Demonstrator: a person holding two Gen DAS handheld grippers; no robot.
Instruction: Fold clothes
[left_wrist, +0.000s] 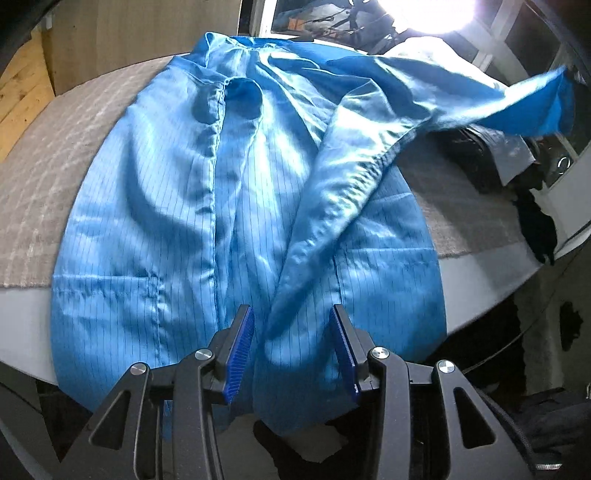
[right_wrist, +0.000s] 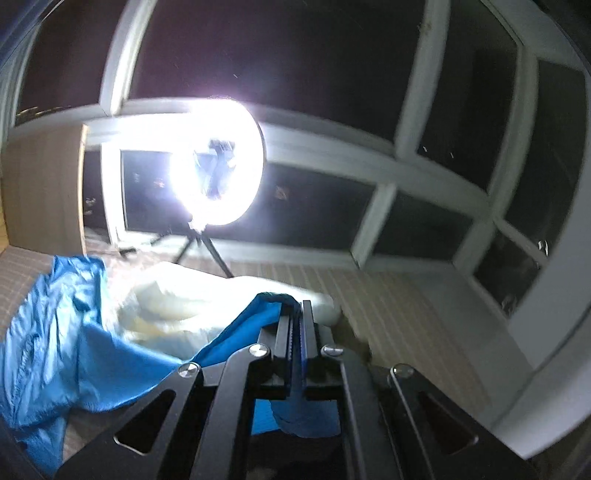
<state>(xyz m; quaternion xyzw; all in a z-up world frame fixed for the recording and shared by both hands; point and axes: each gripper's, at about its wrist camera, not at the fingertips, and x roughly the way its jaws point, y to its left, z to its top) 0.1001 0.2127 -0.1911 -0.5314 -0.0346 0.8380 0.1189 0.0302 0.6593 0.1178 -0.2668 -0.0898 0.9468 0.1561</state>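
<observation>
The fingers (left_wrist: 242, 347) of the left gripper (left_wrist: 293, 350) stand apart above the near hem of a blue coat (left_wrist: 207, 206), with cloth lying below the gap and neither blue pad pressing on it. The fingers (right_wrist: 308, 325) of the right gripper (right_wrist: 297, 325) are pressed together, pinching the end of the coat's sleeve (right_wrist: 255, 321); blue cloth shows on the left of the closed pads and again beneath them.

The coat lies spread on a bed (left_wrist: 48, 155) covered by a grey checked blanket, its collar at the far end and its hem hanging over the near edge. One sleeve lies folded across the front, running from the shoulder down towards the left gripper. The other sleeve (left_wrist: 480, 99) is lifted off the bed and stretched out to the right, its cuff raised in the air.

In the right wrist view, a white pillow (right_wrist: 177, 299) lies behind the raised sleeve. A bright ring lamp (right_wrist: 218, 162) on a tripod stands before a dark window (right_wrist: 424, 221) with white frames.
</observation>
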